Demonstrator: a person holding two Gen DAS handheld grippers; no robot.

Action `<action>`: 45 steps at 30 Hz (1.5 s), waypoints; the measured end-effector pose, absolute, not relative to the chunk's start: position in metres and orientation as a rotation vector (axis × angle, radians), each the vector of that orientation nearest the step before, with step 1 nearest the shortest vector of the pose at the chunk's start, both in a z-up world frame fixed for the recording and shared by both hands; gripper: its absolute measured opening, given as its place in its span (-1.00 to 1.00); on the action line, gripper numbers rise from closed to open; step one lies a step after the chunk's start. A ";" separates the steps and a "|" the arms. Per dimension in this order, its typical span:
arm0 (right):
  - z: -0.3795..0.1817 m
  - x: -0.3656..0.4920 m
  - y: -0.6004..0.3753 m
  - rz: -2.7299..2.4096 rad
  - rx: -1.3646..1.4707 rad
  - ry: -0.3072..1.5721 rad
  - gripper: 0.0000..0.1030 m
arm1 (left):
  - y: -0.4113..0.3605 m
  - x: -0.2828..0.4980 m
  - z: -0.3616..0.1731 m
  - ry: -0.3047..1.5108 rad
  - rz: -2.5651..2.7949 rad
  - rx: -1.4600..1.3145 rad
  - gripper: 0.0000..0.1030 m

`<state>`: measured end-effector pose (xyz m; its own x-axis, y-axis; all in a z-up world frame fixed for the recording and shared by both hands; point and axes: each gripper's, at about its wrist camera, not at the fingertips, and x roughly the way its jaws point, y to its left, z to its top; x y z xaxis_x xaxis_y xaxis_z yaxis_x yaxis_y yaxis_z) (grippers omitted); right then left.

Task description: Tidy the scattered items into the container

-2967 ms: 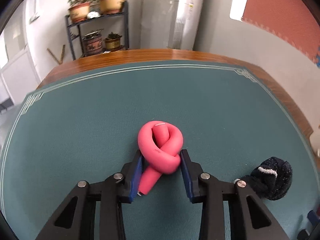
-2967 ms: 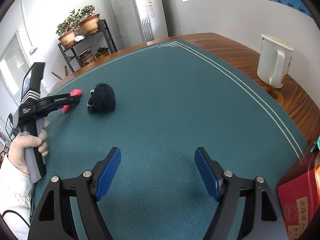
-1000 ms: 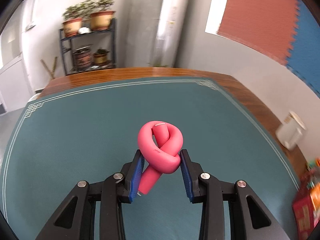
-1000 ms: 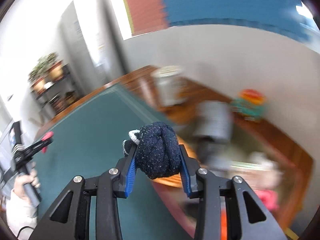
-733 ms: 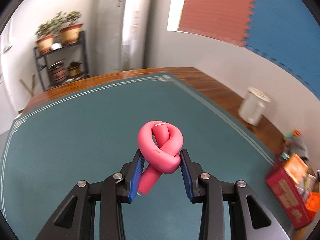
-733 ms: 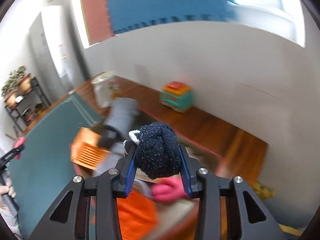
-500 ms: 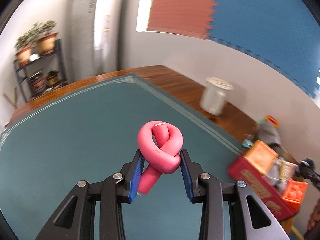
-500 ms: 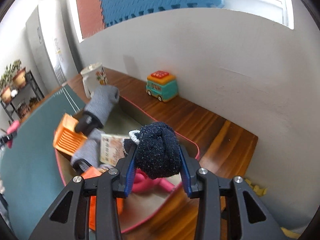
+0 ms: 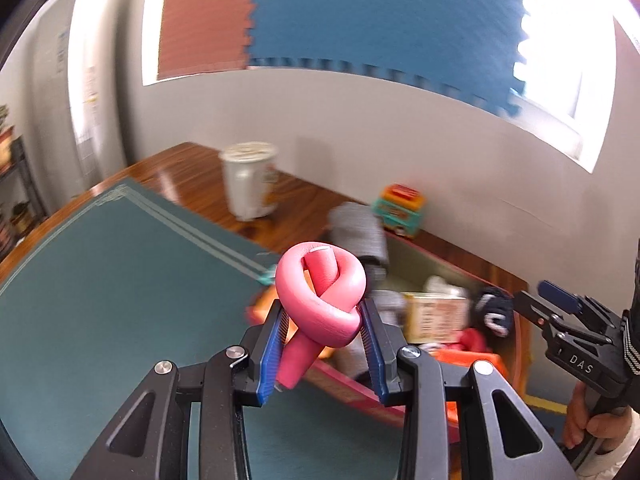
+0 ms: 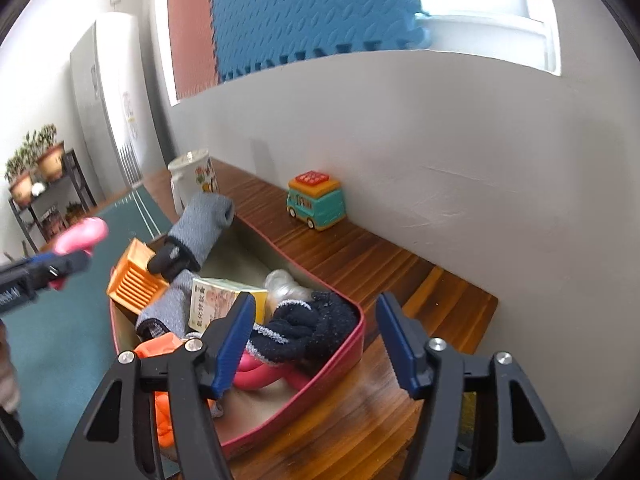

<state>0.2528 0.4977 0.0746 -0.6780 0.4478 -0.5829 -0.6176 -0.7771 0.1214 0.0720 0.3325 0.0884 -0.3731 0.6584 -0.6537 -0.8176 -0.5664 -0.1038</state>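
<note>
My left gripper (image 9: pixel 325 346) is shut on a knotted pink foam tube (image 9: pixel 322 300), held in the air over the green mat just short of the red container (image 9: pixel 352 394). My right gripper (image 10: pixel 316 344) hangs over the container's near corner (image 10: pixel 352 342), its jaws opening, and the pads touch nothing. The dark navy sock ball (image 10: pixel 310 330) lies in the container below and beyond the blue pads, and it shows as the sock ball (image 9: pixel 494 310) in the left wrist view. The left gripper (image 10: pixel 60 268) with the pink tube (image 10: pixel 82 236) shows blurred at the left of the right wrist view.
The container holds grey socks (image 10: pixel 200 220), an orange basket (image 10: pixel 134 278), a small printed box (image 10: pixel 216 304) and pink and orange items. A white mug (image 10: pixel 192 184) and a toy bus (image 10: pixel 316 200) stand on the wooden table (image 10: pixel 360 256) by the wall. A hand (image 9: pixel 592 420) grips the right gripper's handle.
The right gripper's jaws have parted and the sock ball has dropped out of them into the container. The left gripper has swung right with the pink tube, up to the container.
</note>
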 end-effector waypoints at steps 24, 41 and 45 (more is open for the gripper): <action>0.076 0.250 0.466 2.508 -0.810 0.441 0.63 | 0.327 0.086 0.072 0.375 2.092 -0.858 0.38; 0.074 0.257 0.394 2.470 -1.026 0.285 0.70 | 0.276 0.139 0.080 0.431 2.188 -0.804 0.99; 0.080 0.262 0.391 2.457 -1.007 0.280 0.70 | 0.271 0.145 0.086 0.411 2.165 -0.800 0.99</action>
